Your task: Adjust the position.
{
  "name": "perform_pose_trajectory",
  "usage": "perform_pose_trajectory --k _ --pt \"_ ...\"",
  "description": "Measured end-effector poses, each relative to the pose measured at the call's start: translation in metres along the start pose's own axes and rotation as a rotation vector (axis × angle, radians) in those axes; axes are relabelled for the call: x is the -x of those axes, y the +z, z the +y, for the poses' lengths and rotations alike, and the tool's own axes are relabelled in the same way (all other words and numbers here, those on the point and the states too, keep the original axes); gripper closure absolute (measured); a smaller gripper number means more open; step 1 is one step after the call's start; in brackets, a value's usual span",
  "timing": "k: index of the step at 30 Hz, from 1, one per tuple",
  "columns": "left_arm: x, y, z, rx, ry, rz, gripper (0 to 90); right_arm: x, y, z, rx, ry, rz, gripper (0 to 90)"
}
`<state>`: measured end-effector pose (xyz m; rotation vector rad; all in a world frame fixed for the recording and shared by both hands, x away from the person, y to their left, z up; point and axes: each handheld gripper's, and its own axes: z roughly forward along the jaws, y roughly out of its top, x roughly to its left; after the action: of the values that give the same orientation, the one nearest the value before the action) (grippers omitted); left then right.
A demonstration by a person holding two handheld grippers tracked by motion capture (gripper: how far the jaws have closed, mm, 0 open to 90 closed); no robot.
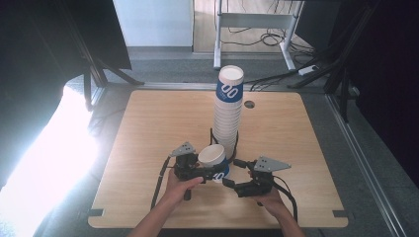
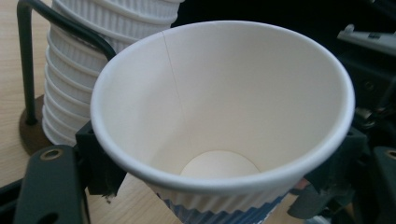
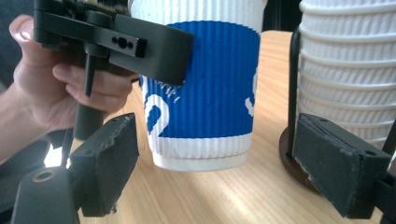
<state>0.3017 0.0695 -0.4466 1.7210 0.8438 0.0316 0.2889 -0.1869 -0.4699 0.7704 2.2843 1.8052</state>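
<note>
Single paper cup (image 1: 213,157), white inside with a blue ribbed sleeve, clamped near its rim between the jaws of my left gripper (image 1: 190,165) and held just above the worktop (image 1: 148,128). My right gripper (image 1: 249,183) faces it with jaws wide apart, gripping nothing. Just behind stands the tall cup stack (image 1: 228,111) in its black wire holder (image 3: 293,84). White sleeve lettering is partly covered; I cannot read it.

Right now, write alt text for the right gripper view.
A blue-and-white ribbed paper cup is held just above the wooden table by the left gripper, with the right gripper's open jaws either side below. A stack of white ribbed cups stands at right.
</note>
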Motion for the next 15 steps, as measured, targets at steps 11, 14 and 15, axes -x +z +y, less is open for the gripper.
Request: perform_pose_trajectory --k 11,14,15 --pt "0.023 0.010 0.001 -0.118 0.233 0.068 20.8 -0.007 0.010 -0.003 -0.080 -0.040 0.008 13.5" --pt "0.025 0.013 0.000 -0.147 0.268 0.061 20.8 -0.009 0.014 -0.004 -0.101 -0.057 0.002 13.5" --pt "0.026 0.013 0.000 -0.154 0.276 0.056 20.8 -0.010 0.015 -0.005 -0.106 -0.065 -0.001 13.6"
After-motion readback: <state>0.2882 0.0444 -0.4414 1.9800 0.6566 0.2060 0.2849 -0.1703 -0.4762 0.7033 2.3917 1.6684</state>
